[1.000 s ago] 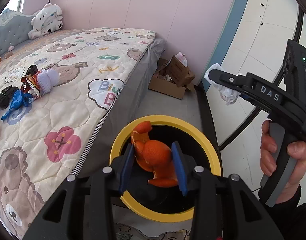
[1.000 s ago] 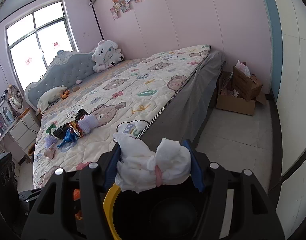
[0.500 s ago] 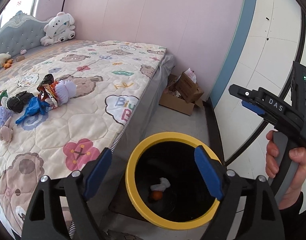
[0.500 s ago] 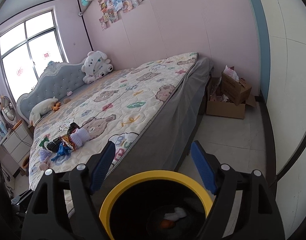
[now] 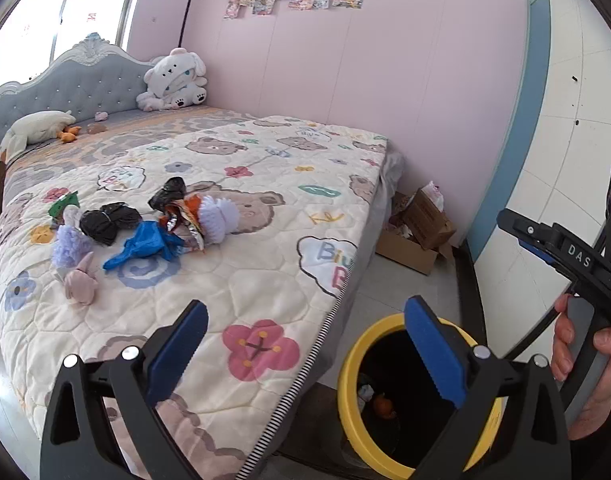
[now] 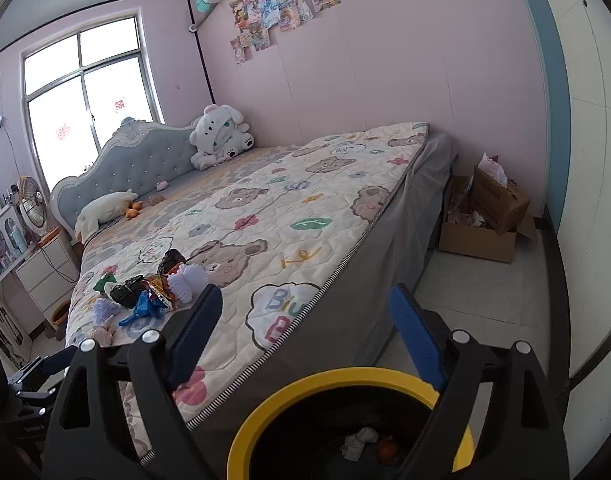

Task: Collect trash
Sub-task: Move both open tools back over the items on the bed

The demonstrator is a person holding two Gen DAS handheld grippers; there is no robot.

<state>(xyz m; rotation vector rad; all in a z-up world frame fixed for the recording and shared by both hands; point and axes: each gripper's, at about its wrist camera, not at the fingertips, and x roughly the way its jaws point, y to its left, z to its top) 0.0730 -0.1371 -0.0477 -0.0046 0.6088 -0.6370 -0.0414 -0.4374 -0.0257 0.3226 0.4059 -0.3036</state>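
Observation:
A yellow-rimmed black bin (image 5: 347,364) stands on the floor by the bed; it also shows in the right wrist view (image 6: 261,412). Inside lie an orange peel (image 5: 383,404) and a white tissue wad (image 6: 359,442). My left gripper (image 5: 305,352) is open and empty, above the bed edge and the bin. My right gripper (image 6: 305,332) is open and empty above the bin; it also shows at the right of the left wrist view (image 5: 545,246). A trash pile (image 5: 145,228) lies on the quilt: black bags, a blue bag, wrappers, a white frilly piece.
The bed (image 6: 305,216) with a cartoon quilt fills the left. Plush toys (image 5: 173,80) sit by the headboard. Cardboard boxes (image 6: 485,216) stand on the floor against the pink wall. A nightstand and fan (image 6: 33,240) are at far left.
Both grippers opened and dropped the orange peel and the tissue into the bin. Both have since risen and turned left toward the bed.

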